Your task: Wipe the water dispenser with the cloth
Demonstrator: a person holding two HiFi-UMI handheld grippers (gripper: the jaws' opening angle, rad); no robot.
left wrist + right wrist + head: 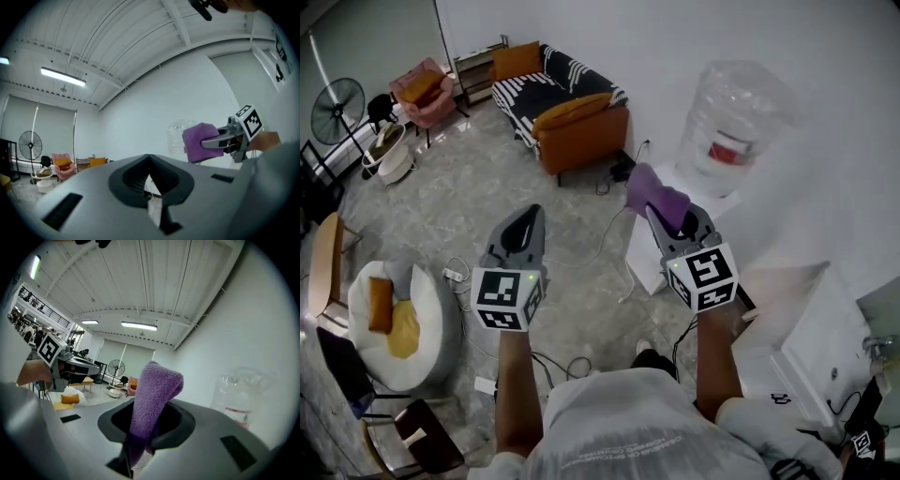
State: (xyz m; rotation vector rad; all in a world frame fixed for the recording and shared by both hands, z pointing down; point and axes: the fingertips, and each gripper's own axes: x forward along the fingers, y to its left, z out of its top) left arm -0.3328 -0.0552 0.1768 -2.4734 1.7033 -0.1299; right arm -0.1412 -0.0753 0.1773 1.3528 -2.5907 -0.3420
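Right tongs [673, 217] clamped on the cloth [656, 192]: purple fluffy terry, bunched, sticking out past the tips, near the dispenser [645, 246] top. We can't tell if it touches. Left tongs [525, 223] closed, empty, well apart. Risks we see: the soft pile slips from the pinch under wiping drag, or a hard push tips the clear, thin-walled round bottle [733, 117] off the boxy white body.

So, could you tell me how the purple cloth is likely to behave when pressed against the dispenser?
Probably floppy: the purple cloth droops over at its free end above the right tongs. Its fuzzy pile looks grippy, not slippery. It seems light, so it should mould to the water dispenser.
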